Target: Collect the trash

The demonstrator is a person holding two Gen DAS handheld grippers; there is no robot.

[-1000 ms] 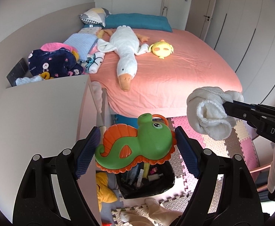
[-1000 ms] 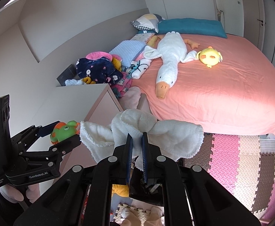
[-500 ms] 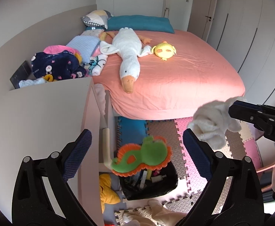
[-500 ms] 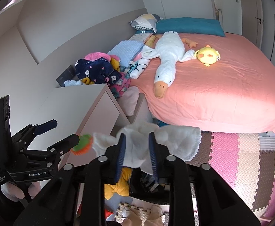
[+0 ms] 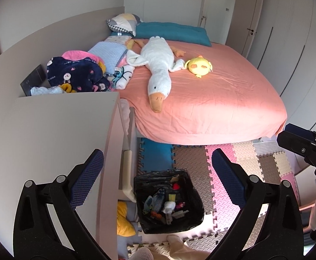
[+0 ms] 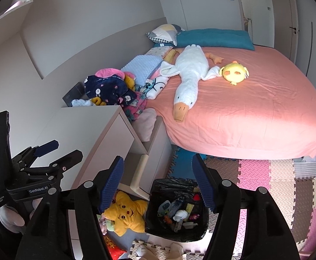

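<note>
Both the left gripper [image 5: 158, 176] and right gripper [image 6: 155, 183], jaws just opening, hang spread and empty above the black-lined bin [image 6: 177, 208], which holds mixed trash; litter beside the bin [image 6: 114, 248] appears left to collect.

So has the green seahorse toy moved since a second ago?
Yes. It left the left gripper, now open and empty, and dropped towards the black trash bin on the floor; I cannot pick it out there now.

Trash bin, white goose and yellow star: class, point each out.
trash bin [image 6: 158, 227], right wrist view, left wall of its black liner.
white goose [image 5: 159, 65], left wrist view, its body.
yellow star [image 6: 125, 215], right wrist view, its face.
</note>
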